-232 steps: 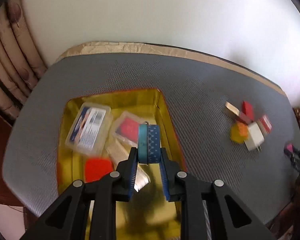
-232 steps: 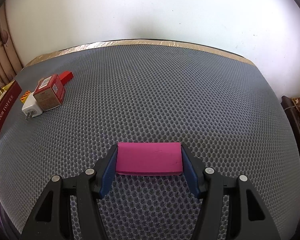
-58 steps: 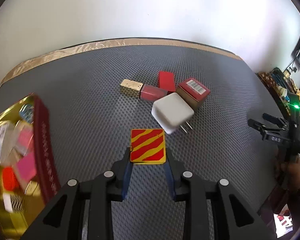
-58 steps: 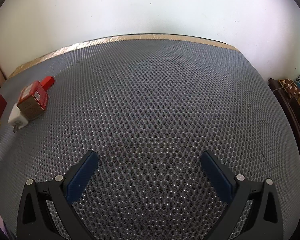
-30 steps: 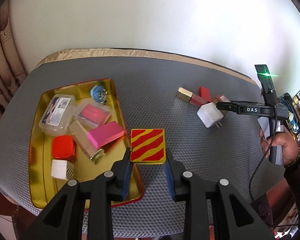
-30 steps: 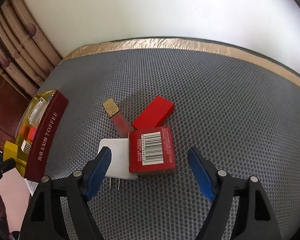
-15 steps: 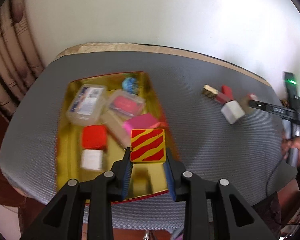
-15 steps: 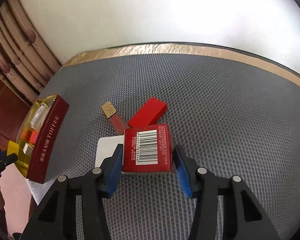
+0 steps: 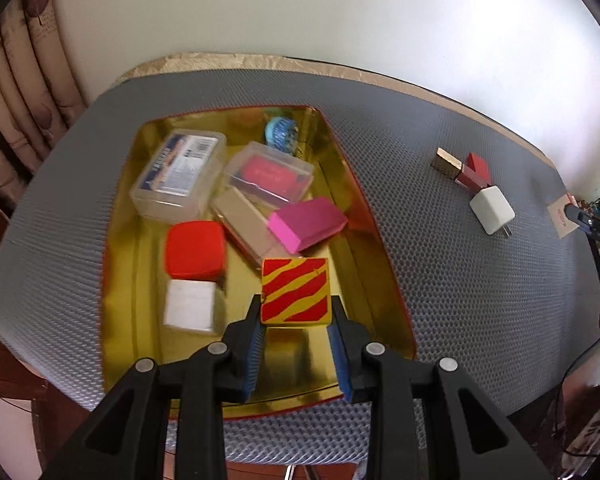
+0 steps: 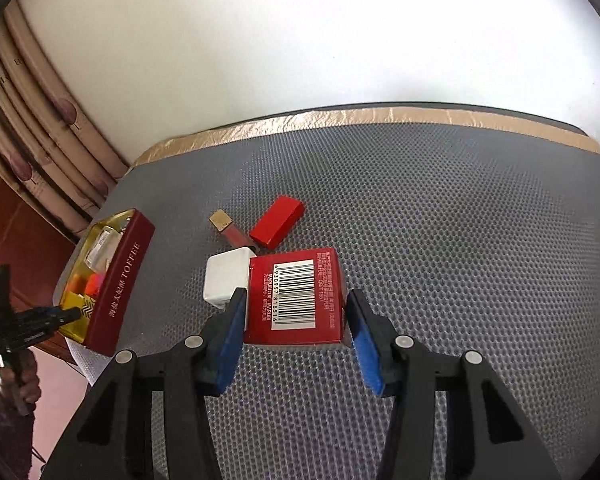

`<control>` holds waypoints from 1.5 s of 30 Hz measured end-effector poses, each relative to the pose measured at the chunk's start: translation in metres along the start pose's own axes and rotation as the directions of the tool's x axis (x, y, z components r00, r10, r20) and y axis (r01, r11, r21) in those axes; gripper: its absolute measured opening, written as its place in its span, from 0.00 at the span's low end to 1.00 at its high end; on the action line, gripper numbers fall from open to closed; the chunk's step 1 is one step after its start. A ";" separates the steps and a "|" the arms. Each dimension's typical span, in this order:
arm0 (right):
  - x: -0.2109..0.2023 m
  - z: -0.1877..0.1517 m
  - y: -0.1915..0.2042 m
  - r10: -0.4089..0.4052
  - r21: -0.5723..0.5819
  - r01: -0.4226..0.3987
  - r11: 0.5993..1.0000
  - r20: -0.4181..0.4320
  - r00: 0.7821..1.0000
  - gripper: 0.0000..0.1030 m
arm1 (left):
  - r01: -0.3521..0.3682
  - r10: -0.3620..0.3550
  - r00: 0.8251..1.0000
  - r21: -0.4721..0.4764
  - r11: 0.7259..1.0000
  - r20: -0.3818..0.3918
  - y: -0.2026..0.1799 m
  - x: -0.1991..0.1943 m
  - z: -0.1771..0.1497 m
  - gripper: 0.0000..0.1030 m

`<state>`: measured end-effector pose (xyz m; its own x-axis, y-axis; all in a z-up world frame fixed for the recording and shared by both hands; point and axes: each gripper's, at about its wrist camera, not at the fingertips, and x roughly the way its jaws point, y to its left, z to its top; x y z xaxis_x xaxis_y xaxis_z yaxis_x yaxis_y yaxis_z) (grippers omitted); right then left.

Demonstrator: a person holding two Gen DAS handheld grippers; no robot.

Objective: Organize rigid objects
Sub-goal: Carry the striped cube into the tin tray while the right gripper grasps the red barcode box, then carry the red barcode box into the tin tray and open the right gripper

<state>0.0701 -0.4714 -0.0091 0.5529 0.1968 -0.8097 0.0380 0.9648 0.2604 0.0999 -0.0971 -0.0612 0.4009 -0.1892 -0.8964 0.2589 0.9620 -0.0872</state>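
Observation:
My left gripper (image 9: 296, 320) is shut on a red-and-yellow striped block (image 9: 296, 292) and hangs over the gold tin (image 9: 124, 280), near its front right. In the right wrist view my right gripper (image 10: 296, 320) is shut on a red barcode box (image 10: 296, 296), held just above the grey mat. Behind that box lie a white charger (image 10: 226, 280), a gold-capped lip gloss (image 10: 230, 232) and a small red box (image 10: 278, 226). The left gripper (image 10: 60, 314) shows at the left edge of that view, over the tin (image 10: 116, 280).
The tin holds two clear boxes (image 9: 178, 172), a pink block (image 9: 306, 224), a red block (image 9: 196, 250), a white block (image 9: 190, 308), a beige box (image 9: 244, 224) and a blue roll (image 9: 280, 132). Bare gold floor lies under the striped block. Curtains hang at the left.
My right gripper closed on the red barcode box and raised it off the mat. My left gripper carried the striped block from beside the tin's right wall to over its floor, and sank lower.

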 end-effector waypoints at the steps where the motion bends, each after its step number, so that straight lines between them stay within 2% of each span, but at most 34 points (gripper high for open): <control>1: -0.002 -0.001 0.002 0.001 -0.001 -0.001 1.000 0.004 1.000 0.45 | 0.000 0.000 1.000 0.000 1.000 -0.002 -0.001 0.003 0.001 0.29; 10: -0.007 -0.008 0.010 0.006 0.004 -0.006 1.000 0.008 1.000 0.45 | 0.024 -0.024 1.000 0.006 1.000 -0.012 -0.012 0.018 0.004 0.29; 22: -0.009 -0.011 0.015 0.004 0.005 -0.004 1.000 0.007 1.000 0.45 | 0.018 -0.017 1.000 0.012 1.000 -0.012 -0.012 0.025 0.006 0.30; 32: -0.012 -0.012 0.026 0.011 -0.004 -0.011 1.000 0.009 1.000 0.45 | -0.051 0.050 0.998 0.046 0.998 0.027 -0.022 0.012 0.008 0.33; 39: -0.017 -0.005 0.057 0.045 -0.047 -0.044 0.998 0.020 0.999 0.45 | -0.075 0.073 0.995 0.032 0.997 0.067 -0.023 -0.012 0.000 0.35; 45: -0.017 0.004 0.107 0.101 -0.127 -0.098 0.987 0.016 0.995 0.45 | -0.114 0.109 0.989 0.042 0.993 0.101 -0.029 -0.033 -0.014 0.35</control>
<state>0.0683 -0.3719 0.0342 0.5669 0.2903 -0.7710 -0.1222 0.9551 0.2698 0.0669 -0.1156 -0.0357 0.5138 -0.1024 -0.8518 0.2484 0.9681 0.0335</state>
